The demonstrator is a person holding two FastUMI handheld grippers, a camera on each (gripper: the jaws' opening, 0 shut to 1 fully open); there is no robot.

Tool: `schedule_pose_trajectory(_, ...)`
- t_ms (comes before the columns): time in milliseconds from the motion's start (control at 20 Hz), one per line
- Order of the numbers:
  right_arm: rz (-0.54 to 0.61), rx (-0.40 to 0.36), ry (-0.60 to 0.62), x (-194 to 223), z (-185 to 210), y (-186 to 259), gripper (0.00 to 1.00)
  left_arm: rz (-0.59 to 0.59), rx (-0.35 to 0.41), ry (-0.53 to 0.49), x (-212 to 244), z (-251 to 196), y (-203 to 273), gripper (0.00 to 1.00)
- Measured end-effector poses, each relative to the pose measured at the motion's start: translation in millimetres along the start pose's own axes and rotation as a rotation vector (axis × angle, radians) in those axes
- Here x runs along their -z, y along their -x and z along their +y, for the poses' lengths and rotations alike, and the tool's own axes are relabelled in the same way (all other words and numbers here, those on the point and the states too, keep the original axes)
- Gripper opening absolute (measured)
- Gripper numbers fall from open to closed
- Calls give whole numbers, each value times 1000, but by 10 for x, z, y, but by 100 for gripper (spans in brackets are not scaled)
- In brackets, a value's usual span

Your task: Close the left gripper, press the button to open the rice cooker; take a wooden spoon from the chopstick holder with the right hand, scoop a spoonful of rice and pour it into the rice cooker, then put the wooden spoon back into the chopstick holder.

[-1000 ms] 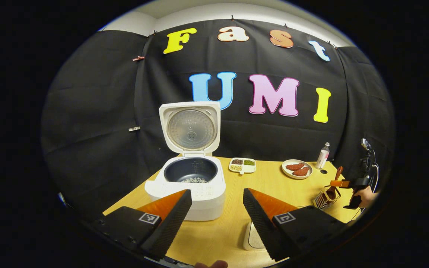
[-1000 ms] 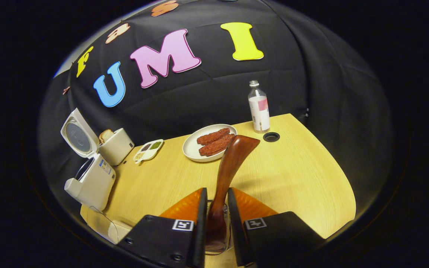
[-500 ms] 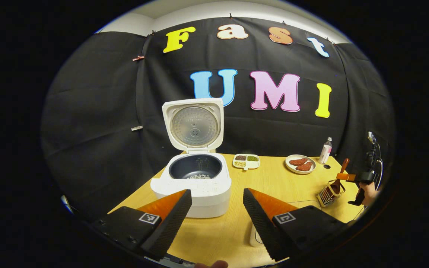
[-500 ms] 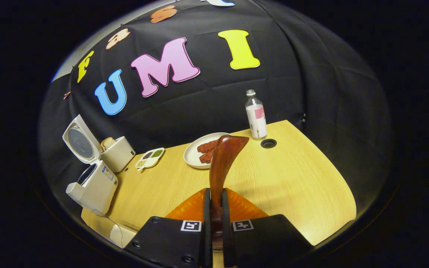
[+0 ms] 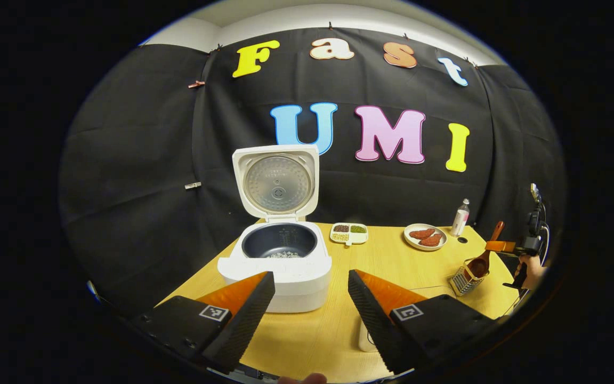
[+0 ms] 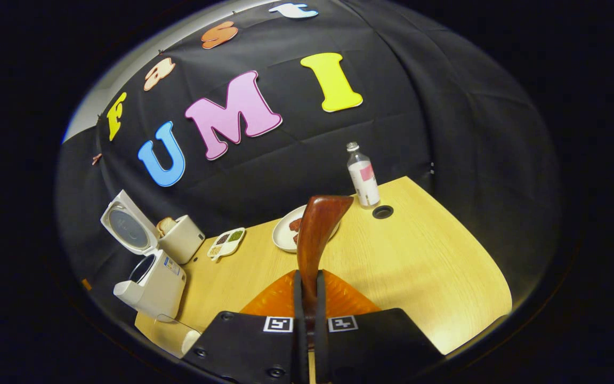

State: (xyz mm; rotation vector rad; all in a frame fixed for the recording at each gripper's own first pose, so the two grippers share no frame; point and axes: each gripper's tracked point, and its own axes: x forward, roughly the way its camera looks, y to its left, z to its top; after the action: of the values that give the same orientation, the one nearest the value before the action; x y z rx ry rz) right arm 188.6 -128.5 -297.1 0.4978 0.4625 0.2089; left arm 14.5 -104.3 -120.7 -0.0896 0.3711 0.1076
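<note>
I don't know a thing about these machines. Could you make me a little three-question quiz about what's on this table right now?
1. True or false: the rice cooker has its lid up.
2. What is the right gripper shut on? A) the bottle B) the wooden spoon C) the plate
3. Fill in: the left gripper is ____, with nothing between its fingers.

Key: 1. True; grains lie at the bottom of the pot. 2. B; both fingers press on its handle, with its bowl just above the chopstick holder. 3. Open.
</note>
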Motion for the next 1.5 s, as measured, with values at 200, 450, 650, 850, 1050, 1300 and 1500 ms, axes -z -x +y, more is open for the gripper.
schedule_pose_trajectory(200,-60,37,68,-373,198,253,9,-22,29,3,-125,68,-30,95)
schedule_pose_trajectory(450,-157,46,71,-838,568,721,9,-63,105,-34,-258,78,-100,95)
schedule_pose_trajectory(650,-215,24,70,-968,1002,1103,9,-83,170,-56,-287,91,-106,95)
schedule_pose_trajectory(850,-203,-9,74,-771,1472,1314,9,-97,204,-60,-248,204,-90,95)
schedule_pose_trajectory(1050,-156,-42,93,-368,1993,1323,9,-86,214,-26,-186,374,-132,95)
schedule_pose_trajectory(1300,-47,-34,178,378,2409,1139,9,-91,219,-47,-179,572,-205,96)
schedule_pose_trajectory(1500,43,8,310,907,2432,1014,9,-107,246,-73,-219,605,-225,95)
